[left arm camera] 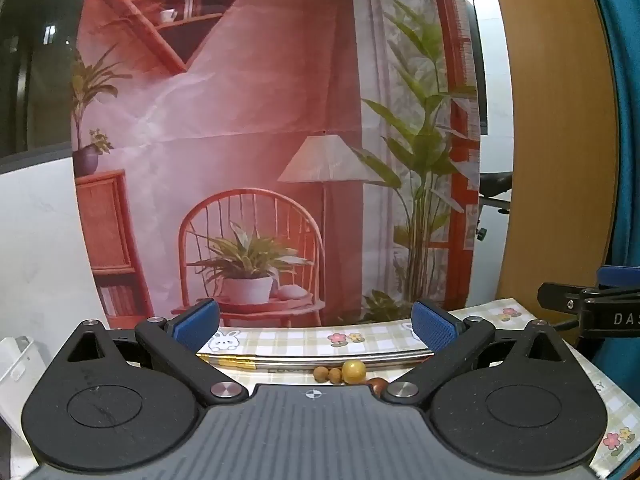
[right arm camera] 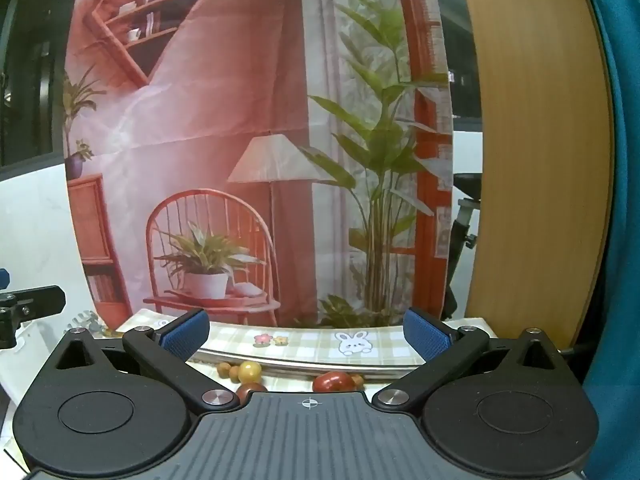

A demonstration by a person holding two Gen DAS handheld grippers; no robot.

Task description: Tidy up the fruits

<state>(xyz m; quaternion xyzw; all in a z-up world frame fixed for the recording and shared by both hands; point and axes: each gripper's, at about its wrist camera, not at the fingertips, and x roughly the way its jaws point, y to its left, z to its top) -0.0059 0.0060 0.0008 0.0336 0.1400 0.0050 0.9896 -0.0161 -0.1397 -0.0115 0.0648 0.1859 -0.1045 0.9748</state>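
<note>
Several small fruits lie on our counter (right arm camera: 304,344), on its checked cloth with bunnies and flowers. We see a yellow ball fruit (right arm camera: 249,372) beside little brown fruits (right arm camera: 224,369), and a red fruit (right arm camera: 334,382) nearby. Just behind them runs a silver tray rim (right arm camera: 320,364). Our left tool (left arm camera: 316,326) and right tool (right arm camera: 306,330) both gape wide, holding nothing. Behind stands a pink room picture (right arm camera: 240,140).

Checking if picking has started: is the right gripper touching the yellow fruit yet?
Apart. The right wrist view shows the right gripper open, both blue pads raised above the tablecloth, with the yellow fruit lying lower between them.
</note>
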